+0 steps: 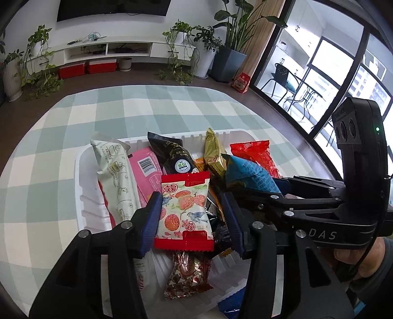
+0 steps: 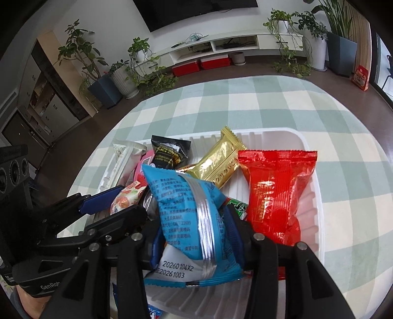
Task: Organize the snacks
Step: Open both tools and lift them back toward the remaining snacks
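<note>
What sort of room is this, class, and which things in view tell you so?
Most likely a home living room: a wall-mounted television above a low media console, potted houseplants along the wall, and a checked-cloth table holding a snack tray.

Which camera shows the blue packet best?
The right wrist view: the blue packet fills the middle, back seam and date stamp readable. The left wrist view shows only its upper end, above the right gripper.
</note>
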The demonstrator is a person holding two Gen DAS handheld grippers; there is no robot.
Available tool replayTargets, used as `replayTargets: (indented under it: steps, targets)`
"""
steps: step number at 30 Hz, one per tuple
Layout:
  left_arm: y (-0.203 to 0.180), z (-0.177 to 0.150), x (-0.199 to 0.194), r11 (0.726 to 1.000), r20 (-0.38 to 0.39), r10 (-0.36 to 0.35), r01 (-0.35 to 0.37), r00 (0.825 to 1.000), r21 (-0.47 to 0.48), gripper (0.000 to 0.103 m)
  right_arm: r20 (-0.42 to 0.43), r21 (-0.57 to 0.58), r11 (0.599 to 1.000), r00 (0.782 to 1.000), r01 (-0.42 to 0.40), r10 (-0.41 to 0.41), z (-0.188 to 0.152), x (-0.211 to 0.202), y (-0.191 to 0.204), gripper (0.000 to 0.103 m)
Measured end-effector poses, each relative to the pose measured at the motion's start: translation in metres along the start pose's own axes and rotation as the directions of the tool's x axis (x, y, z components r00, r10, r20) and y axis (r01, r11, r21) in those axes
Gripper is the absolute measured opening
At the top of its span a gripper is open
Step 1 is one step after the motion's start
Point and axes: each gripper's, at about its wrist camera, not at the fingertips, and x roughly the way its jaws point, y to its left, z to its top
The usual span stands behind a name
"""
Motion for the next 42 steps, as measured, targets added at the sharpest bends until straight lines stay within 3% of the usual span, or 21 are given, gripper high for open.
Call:
replayTargets:
  steps: [4,7,19,25,31,33,37,39,42]
  targets:
    - [-0.003,0.001,-0.008,1.000,0.015,-0.008,0.008,1.000,0.006,0.049,0.024,-0.017,1.000,1.000,0.014,-0.014,0.001,-0.009,0.003,0.058]
    - [-0.003,0.001,-0.015,1.000,0.025,-0.012,0.012,1.000,0.006,0.056,0.045,-0.023,1.000,0.999,0.018,-0.017,0.001,-0.016,0.004,0.065]
    - [-0.013,-0.007,-0.042,1.000,0.060,-0.011,0.011,0.998,0.010,0.063,0.112,-0.032,0.999,0.994,0.015,-0.011,-0.005,-0.045,0.006,0.074]
    - [-0.019,-0.020,-0.064,0.999,0.086,0.005,-0.008,0.996,0.033,0.100,0.128,-0.002,1.000,0.992,-0.012,0.012,-0.016,-0.061,0.000,0.085]
    - [-0.021,-0.054,-0.090,0.997,0.087,-0.012,0.005,0.996,0.079,0.103,0.144,0.084,0.994,0.988,-0.069,0.057,-0.048,-0.083,-0.026,0.089]
    - [-0.028,-0.069,-0.096,0.990,0.085,-0.006,-0.006,0.996,0.141,0.103,0.136,0.120,0.989,0.988,-0.088,0.072,-0.062,-0.089,-0.033,0.090]
    - [-0.051,-0.104,-0.100,0.947,0.028,0.100,-0.104,0.995,0.305,0.103,0.129,0.157,0.980,0.987,-0.118,0.098,-0.100,-0.103,-0.042,0.090]
    - [-0.052,-0.116,-0.097,0.953,-0.067,0.099,-0.075,0.993,0.293,0.103,0.128,0.184,0.973,0.985,-0.138,0.116,-0.120,-0.109,-0.046,0.090]
    - [-0.052,-0.130,-0.101,0.953,-0.109,0.007,0.026,0.994,0.303,0.103,0.120,0.204,0.966,0.983,-0.159,0.137,-0.145,-0.116,-0.047,0.090]
